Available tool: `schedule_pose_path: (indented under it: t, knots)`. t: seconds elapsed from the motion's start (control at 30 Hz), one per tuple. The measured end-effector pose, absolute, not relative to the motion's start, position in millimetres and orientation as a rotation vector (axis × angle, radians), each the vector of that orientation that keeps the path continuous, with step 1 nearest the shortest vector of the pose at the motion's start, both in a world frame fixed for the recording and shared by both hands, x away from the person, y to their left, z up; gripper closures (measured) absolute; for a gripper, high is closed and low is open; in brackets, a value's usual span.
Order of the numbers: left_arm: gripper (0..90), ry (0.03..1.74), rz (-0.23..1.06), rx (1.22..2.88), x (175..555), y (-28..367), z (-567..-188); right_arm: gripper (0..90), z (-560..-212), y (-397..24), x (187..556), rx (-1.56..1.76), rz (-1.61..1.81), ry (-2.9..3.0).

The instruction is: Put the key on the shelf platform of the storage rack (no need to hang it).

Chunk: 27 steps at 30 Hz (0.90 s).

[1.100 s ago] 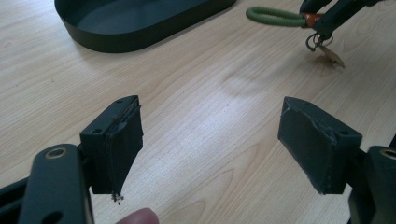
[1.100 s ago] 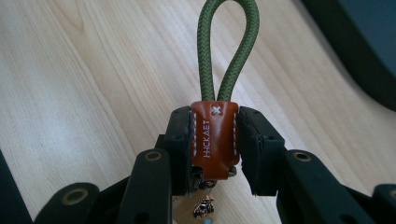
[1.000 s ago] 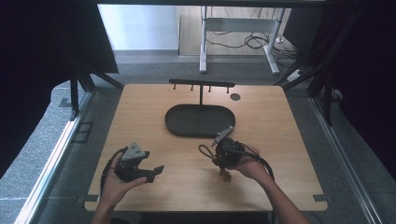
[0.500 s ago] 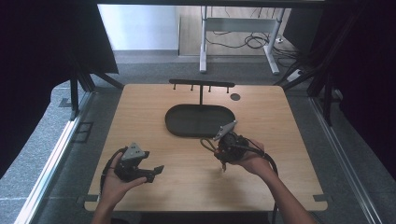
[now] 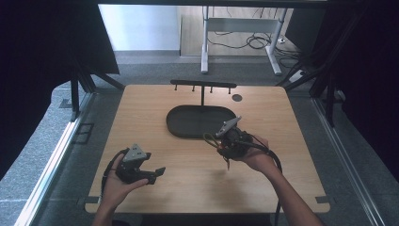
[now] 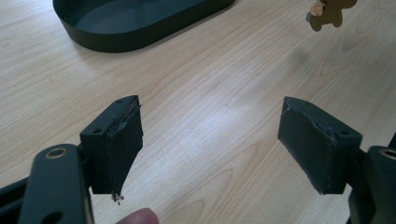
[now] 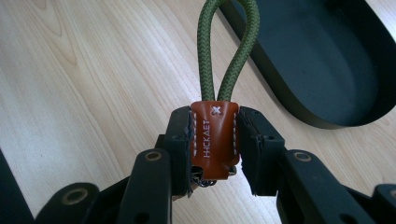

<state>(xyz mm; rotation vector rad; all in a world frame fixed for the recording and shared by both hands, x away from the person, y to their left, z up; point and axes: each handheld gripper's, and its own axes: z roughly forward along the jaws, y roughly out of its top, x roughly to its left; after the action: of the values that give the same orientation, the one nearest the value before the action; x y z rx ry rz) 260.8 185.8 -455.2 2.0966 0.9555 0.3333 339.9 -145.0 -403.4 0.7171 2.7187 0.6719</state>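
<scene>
We hold the keyring, a green braided cord loop with a brown stitched leather tab, in the right gripper, whose jaws are clamped on the tab. The loop hangs clear above the wooden table, just beside the black oval tray. The left gripper rests with its jaws apart and empty. We judge the carry step in hand; the next move calls for hooking the loop on the black peg rack.
</scene>
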Motion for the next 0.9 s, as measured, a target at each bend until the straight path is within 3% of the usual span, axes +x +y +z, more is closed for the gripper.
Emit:
schedule_pose_path:
  t: [0.9]
  knots:
    - [22.3,0.956,0.33,2.098,261,188,-455,66.0,-386,-143,364,0.737,0.675,2.691]
